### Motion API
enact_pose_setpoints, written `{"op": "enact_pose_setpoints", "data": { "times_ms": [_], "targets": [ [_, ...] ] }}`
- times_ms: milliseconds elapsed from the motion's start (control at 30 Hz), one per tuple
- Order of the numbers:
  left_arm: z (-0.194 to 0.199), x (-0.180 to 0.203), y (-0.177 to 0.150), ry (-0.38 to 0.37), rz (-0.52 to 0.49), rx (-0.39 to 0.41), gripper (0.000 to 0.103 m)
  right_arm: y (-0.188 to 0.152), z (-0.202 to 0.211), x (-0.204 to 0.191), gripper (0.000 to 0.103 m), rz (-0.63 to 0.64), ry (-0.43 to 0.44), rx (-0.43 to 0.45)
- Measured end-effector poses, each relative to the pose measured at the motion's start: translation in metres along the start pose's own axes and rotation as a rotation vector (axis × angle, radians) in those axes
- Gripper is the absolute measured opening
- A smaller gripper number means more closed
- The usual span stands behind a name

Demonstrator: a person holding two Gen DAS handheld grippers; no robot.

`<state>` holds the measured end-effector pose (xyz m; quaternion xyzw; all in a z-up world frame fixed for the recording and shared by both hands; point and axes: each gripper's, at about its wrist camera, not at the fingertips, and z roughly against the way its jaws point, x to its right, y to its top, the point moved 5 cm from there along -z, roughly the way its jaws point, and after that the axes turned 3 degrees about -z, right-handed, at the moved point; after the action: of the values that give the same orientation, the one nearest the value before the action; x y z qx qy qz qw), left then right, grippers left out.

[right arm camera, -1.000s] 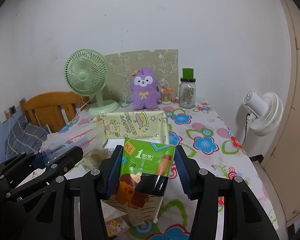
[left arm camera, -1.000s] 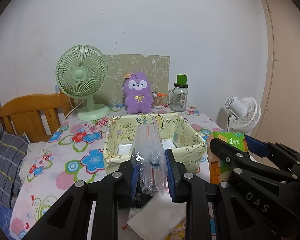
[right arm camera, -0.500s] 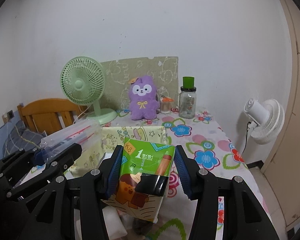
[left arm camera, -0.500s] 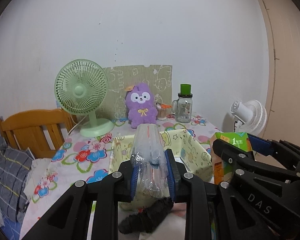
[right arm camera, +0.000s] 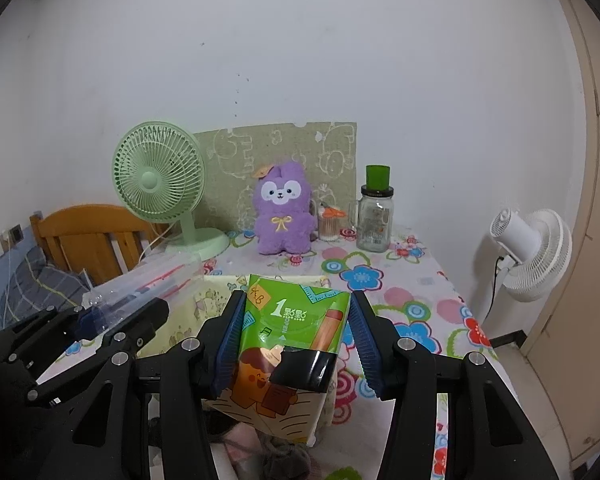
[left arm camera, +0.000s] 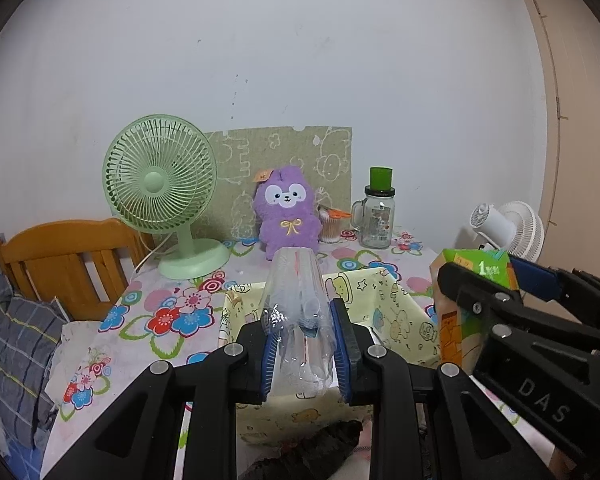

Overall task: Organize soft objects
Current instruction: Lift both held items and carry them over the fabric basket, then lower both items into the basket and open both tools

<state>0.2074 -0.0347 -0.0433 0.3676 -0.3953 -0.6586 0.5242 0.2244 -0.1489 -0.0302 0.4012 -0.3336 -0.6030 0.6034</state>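
Note:
My left gripper is shut on a clear plastic pack with red and blue strips inside, held in the air in front of a pale yellow fabric bin printed with cartoons. The same clear plastic pack shows at the left of the right wrist view. My right gripper is shut on a green and orange tissue pack, which also appears as the tissue pack at the right of the left wrist view. A dark fuzzy cloth lies below the bin's near wall.
At the back of the flowered table stand a green desk fan, a purple plush toy, a cup of cotton swabs and a glass jar with a green lid. A wooden bed frame is at left, a white fan at right.
Both grippers, each still holding its pack, have drawn back and risen a little; the bin and the table's far objects now sit farther off, and a dark cloth has come into view below.

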Motion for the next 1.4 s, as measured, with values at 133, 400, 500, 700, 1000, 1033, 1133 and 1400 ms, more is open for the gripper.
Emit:
{"op": "enact_pose_setpoints", "data": {
  "times_ms": [133, 400, 500, 700, 1000, 1033, 1133, 1400],
  "targets": [
    [-0.008, -0.003, 0.002, 0.004, 0.005, -0.006, 0.024, 0.003, -0.009, 0.002, 0.054, -0.008, 0.001, -0.002],
    [-0.027, -0.007, 0.002, 0.004, 0.022, -0.031, 0.024, 0.01, -0.024, 0.003, 0.054, -0.007, 0.009, -0.006],
    [-0.033, -0.008, 0.002, 0.003, 0.028, -0.038, 0.024, 0.012, -0.031, 0.0, 0.054, 0.001, 0.017, -0.011],
    [-0.046, -0.01, 0.001, 0.003, 0.028, -0.061, 0.024, 0.01, -0.046, -0.003, 0.054, -0.001, 0.028, -0.03],
    [-0.064, -0.015, -0.002, 0.015, 0.041, -0.098, 0.025, 0.008, -0.06, -0.008, 0.055, 0.008, 0.034, -0.048],
    [-0.065, -0.016, -0.003, 0.016, 0.043, -0.101, 0.025, 0.008, -0.061, -0.008, 0.055, 0.009, 0.035, -0.05],
    [-0.07, -0.017, -0.005, 0.016, 0.046, -0.114, 0.026, 0.007, -0.066, -0.011, 0.055, 0.01, 0.04, -0.058],
    [-0.083, -0.024, -0.013, 0.028, 0.075, -0.157, 0.044, 0.002, -0.081, -0.014, 0.055, 0.011, 0.047, -0.086]
  ]
}}
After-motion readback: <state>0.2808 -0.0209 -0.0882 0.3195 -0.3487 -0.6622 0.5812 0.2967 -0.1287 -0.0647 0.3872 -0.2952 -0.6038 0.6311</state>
